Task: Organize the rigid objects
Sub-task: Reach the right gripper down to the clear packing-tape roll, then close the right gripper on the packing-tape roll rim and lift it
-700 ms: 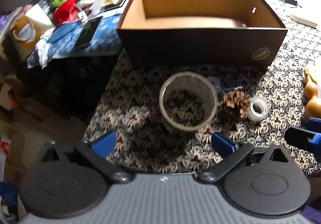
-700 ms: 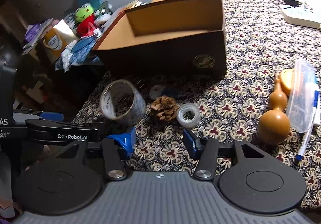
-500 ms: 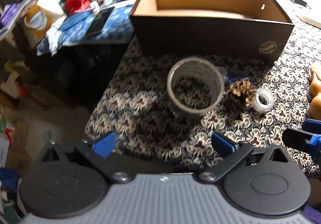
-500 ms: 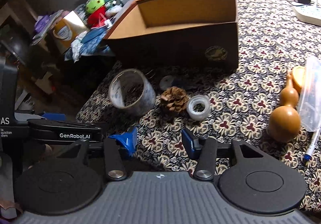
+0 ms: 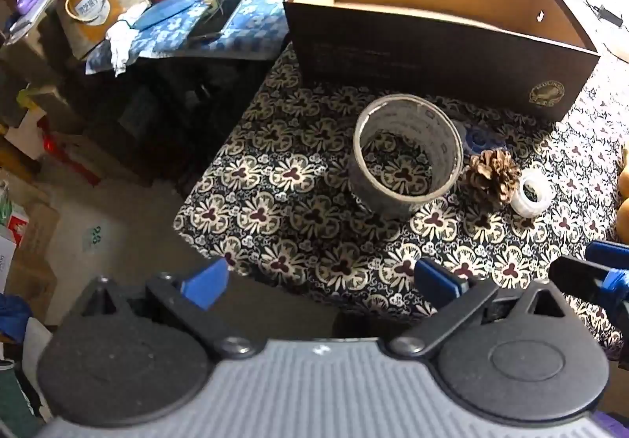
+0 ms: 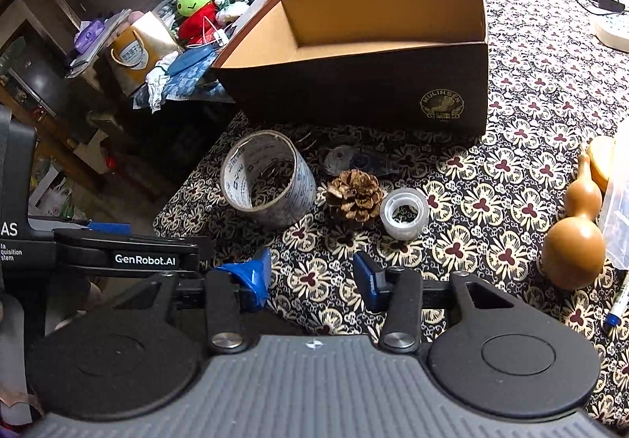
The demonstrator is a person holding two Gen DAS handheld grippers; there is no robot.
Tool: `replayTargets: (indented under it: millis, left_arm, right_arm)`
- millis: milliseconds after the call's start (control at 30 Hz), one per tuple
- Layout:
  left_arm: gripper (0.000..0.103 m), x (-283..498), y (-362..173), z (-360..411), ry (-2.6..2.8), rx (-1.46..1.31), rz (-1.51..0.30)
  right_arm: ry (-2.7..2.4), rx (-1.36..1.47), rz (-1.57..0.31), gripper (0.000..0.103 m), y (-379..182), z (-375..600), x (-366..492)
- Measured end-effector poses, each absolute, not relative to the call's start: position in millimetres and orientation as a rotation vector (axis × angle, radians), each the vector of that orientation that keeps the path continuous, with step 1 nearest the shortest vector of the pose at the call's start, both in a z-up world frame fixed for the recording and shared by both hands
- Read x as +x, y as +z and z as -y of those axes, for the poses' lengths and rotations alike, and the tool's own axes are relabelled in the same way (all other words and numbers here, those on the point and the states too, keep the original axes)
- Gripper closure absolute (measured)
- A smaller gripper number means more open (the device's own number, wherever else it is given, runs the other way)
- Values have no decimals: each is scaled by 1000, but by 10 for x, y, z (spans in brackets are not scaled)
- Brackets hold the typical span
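Note:
A wide roll of packing tape stands on end on the patterned tablecloth, with a pine cone and a small clear tape roll to its right. An open brown cardboard box sits behind them, its inside bare. My left gripper hangs open over the table's near edge, short of the big roll. My right gripper is open too, nothing between its fingers, just in front of the pine cone. A gourd lies at the right.
A blue disc lies between the box and the pine cone. A clear bag and a pen lie far right. A cluttered side table with a frog plush stands left of the table edge.
Both grippers have drawn back and to the left; the tape roll, pine cone and box have shifted right in the left view and left in the right view. Nothing was grasped.

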State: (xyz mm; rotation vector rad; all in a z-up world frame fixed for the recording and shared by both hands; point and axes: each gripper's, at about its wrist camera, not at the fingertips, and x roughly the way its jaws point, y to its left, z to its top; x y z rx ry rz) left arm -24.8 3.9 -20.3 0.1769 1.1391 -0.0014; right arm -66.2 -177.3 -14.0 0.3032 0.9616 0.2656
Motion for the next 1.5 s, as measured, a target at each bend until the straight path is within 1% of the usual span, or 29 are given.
replayTargets:
  millis: [267, 467, 533, 567, 600, 767, 833, 900, 933, 1000, 1033, 1067, 1267, 1500]
  left_arm:
    - [3, -15, -168, -155, -62, 126, -1129]
    - [6, 263, -220, -283, -143, 46, -1151]
    - [19, 361, -247, -316, -173, 25, -1158]
    - [39, 413, -275, -321, -190, 22, -1169]
    - [43, 473, -317, -323, -201, 21, -1186]
    - [44, 638, -469, -361, -279, -3, -1250]
    - [50, 686, -497, -352, -308, 7, -1264]
    - [61, 723, -535, -353, -336, 14, -1284]
    - [65, 740, -555, -356, -349, 14, -1295]
    - [82, 769, -595, -363, -373, 13, -1314]
    - [85, 779, -614, -369, -383, 13, -1322]
    - [87, 790, -627, -372, -392, 11, -1323]
    - [91, 813, -637, -362, -450, 23, -1316]
    - [92, 778, -465, -342, -538, 93, -1271]
  right_arm:
    - [222, 274, -945, 77, -98, 1629, -429]
    - [192, 254, -911, 80, -84, 1488, -192]
    - [185, 244, -909, 81, -108, 1424, -91]
    - [184, 242, -910, 82, -124, 1399, -55]
    - [182, 241, -911, 83, -144, 1373, -9]
    - [167, 250, -934, 87, -247, 1279, 154]
    - [171, 265, -953, 89, -305, 1250, 214]
    - [163, 278, -969, 93, -355, 1233, 248]
    - [161, 290, -976, 94, -377, 1232, 265]
    - [160, 319, -987, 99, -411, 1245, 281]
    - [156, 325, -991, 101, -423, 1245, 278]
    - [155, 334, -996, 103, -436, 1246, 281]
    - [146, 383, -1007, 103, -458, 1266, 275]
    - [161, 404, -935, 103, -172, 1316, 184]
